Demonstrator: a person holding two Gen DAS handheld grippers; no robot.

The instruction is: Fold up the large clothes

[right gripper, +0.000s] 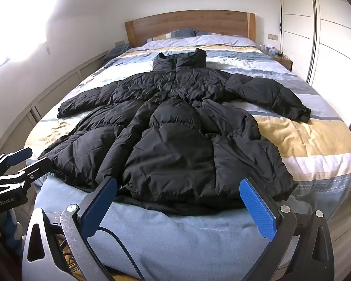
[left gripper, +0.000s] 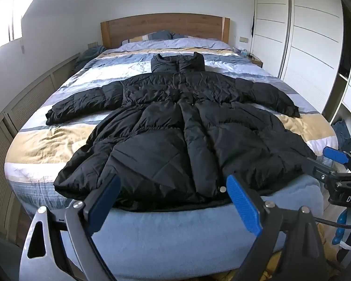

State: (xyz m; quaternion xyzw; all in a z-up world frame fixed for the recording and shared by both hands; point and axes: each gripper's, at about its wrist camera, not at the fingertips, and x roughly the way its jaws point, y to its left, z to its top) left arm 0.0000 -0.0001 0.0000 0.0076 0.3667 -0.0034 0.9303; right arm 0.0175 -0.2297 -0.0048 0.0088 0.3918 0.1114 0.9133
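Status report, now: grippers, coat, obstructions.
Left gripper open, right gripper open, both empty at the foot of the bed. Coat spread flat, sleeves out, unfolded. Nothing on the coat.

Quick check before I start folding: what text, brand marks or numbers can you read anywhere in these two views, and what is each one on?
"DAS": white letters on the black body of the right tongs, cut off by the frame edge in the left wrist view.
"GenRobot.AI": white letters on the black body of the left tongs, in the right wrist view; small, so the reading is approximate.
The black puffer coat shows no readable label.
Small items on the nightstand are too small to read.
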